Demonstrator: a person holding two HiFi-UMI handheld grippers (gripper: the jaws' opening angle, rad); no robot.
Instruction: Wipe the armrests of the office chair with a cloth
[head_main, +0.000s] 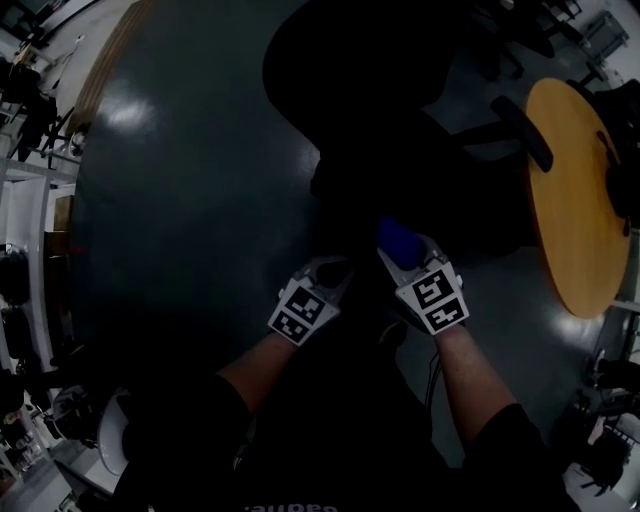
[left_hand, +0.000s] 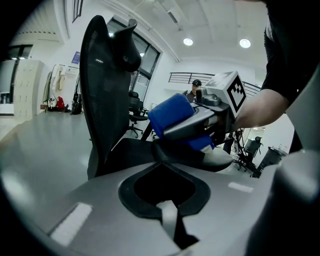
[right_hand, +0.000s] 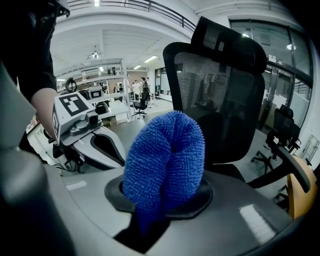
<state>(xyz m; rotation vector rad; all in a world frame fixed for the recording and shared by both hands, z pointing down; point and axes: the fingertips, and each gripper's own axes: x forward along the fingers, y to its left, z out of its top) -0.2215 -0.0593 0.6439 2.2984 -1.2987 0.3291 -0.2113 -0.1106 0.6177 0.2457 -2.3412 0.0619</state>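
Observation:
The black mesh office chair (head_main: 360, 70) stands in front of me, its back (right_hand: 220, 95) upright. My right gripper (head_main: 400, 248) is shut on a folded blue fluffy cloth (right_hand: 165, 160). In the left gripper view that cloth (left_hand: 172, 117) rests on a black armrest pad (left_hand: 200, 161). The other armrest (head_main: 527, 132) sticks out at the far right, also seen as the armrest (right_hand: 294, 167) in the right gripper view. My left gripper (head_main: 328, 278) hangs just left of the right one; its jaws (left_hand: 167, 212) meet with nothing between them.
A round wooden table (head_main: 578, 200) stands close to the chair's right side. Desks and shelving (head_main: 30, 200) line the left edge of the dark floor. More office chairs (left_hand: 250, 147) and people stand far off in the room.

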